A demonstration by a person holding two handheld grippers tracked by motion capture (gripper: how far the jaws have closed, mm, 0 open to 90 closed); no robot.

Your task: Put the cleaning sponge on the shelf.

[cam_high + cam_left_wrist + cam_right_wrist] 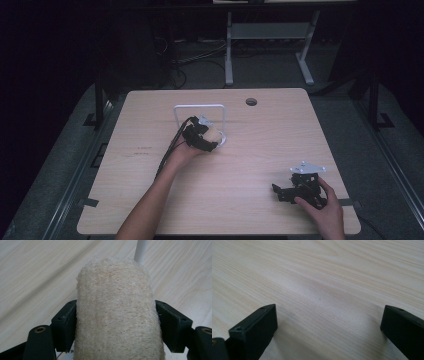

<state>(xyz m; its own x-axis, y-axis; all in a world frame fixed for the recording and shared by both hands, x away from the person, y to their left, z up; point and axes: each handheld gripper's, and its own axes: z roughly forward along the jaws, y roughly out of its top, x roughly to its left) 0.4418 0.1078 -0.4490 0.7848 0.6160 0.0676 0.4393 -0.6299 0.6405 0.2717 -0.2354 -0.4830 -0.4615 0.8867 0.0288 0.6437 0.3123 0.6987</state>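
- Left tool (212, 136): its jaws pinch a pale, fibrous loofah sponge (115, 312) across its width, one pad flat against each side; the sponge juts forward beyond the jaws.
- Position of the sponge: held low over the middle of the worktop (150, 200), just in front of a white wire rack (199, 107) standing upright; a white upright of that rack rises directly behind the sponge's far end in the left gripper view.
- Right tool (280, 191): jaws spread wide with nothing between them, resting low near the worktop's near right corner, well apart from the sponge.
- Step in hand, judged: bringing the sponge to the rack.
- Doing it well, judged: keep the pinch even, since the soft fibre yields and could slip or twist; steer the projecting end past the thin wire rather than into it, as the light rack would likely shift or tip.
- The idle right tool could steady the rack's frame if needed.
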